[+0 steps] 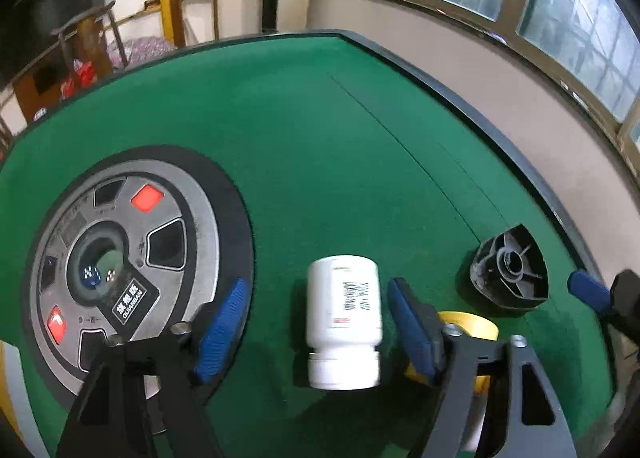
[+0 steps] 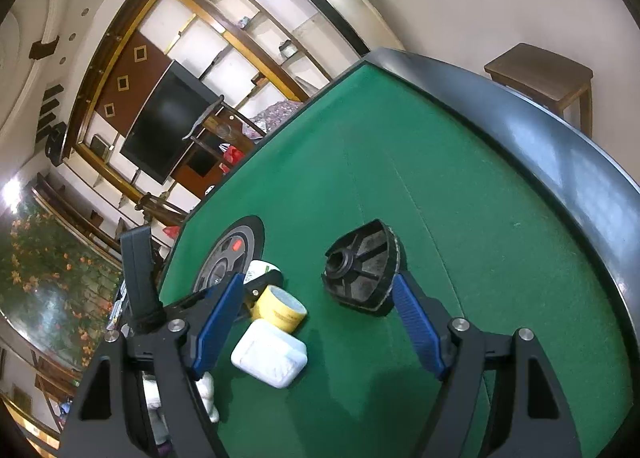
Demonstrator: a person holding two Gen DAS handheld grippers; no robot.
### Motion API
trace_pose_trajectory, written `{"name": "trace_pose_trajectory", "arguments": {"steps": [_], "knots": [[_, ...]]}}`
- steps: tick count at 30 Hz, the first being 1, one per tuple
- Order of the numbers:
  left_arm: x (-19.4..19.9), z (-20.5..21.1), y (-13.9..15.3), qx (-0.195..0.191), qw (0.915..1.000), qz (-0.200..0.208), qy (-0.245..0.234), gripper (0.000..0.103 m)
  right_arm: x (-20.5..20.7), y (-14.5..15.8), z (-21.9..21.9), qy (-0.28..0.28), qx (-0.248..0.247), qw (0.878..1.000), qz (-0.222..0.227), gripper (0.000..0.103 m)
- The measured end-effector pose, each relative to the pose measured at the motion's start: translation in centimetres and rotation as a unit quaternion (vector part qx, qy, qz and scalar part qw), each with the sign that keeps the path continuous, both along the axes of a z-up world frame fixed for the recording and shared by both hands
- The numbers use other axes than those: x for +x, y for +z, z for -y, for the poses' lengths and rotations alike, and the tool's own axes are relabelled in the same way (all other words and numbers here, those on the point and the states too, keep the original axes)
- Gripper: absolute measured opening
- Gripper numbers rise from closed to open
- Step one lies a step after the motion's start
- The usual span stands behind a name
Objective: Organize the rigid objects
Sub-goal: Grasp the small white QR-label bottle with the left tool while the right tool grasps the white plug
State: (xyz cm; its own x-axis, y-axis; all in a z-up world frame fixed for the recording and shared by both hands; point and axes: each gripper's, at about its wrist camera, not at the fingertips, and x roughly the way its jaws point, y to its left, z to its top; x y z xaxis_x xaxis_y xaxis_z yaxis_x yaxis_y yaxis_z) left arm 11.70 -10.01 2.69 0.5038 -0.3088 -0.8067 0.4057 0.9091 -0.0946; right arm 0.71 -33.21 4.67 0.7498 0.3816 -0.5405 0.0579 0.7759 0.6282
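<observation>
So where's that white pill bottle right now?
The white bottle lies on its side on the green table, between the open left gripper's blue fingers, left of the yellow tape roll.

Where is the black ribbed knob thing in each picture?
Left wrist: the knob sits at the right, on the green felt near the table edge.
Right wrist: the knob sits near the middle, just ahead of the gripper's right finger.
Shared landmark: the yellow tape roll lies close by in both.

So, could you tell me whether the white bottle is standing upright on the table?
No, the white bottle lies on its side on the green table, between the open left gripper fingers.
</observation>
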Motion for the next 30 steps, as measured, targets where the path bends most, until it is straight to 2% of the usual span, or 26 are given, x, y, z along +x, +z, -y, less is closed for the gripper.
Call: {"name": "trace_pose_trajectory", "arguments": {"steps": [1,2,11,19,22,25,27,30], "knots": [[-0.2,0.3,0.0,0.003,1.0000,0.001,-0.007,0.044,0.0,-0.1,0.0,-0.001,-0.001,1.000,-0.001,0.077],[-0.5,0.4,-0.1,0.001,0.9999,-0.001,-0.013,0.034,0.1,-0.1,0.0,-0.002,-0.005,1.000,-0.002,0.077],[-3.7,-2.3,1.7,-0.033,0.9994,-0.004,0.013,0.034,0.8,-0.6,-0.8,0.002,-0.032,0.999,-0.020,0.077],[-10.3,-5.7,4.5,-0.043,0.9987,0.020,0.018,0.034,1.4,-1.5,-1.0,0.004,-0.046,0.998,-0.039,0.077],[-12.5,-7.7,5.0,-0.059,0.9977,0.019,0.027,0.034,1.6,-1.8,-1.5,0.014,-0.051,0.998,-0.046,0.077],[-14.3,-9.2,5.2,-0.079,0.9960,0.013,0.039,0.034,1.4,-1.8,-2.5,0.037,-0.063,0.996,-0.046,0.077],[-15.4,-9.8,5.3,-0.081,0.9957,0.015,0.042,0.034,1.2,-1.7,-3.7,0.073,-0.064,0.994,-0.053,0.077],[-17.0,-10.8,5.5,-0.069,0.9963,0.026,0.043,0.034,-0.1,-1.3,-5.9,0.116,-0.109,0.986,-0.054,0.077]]}}
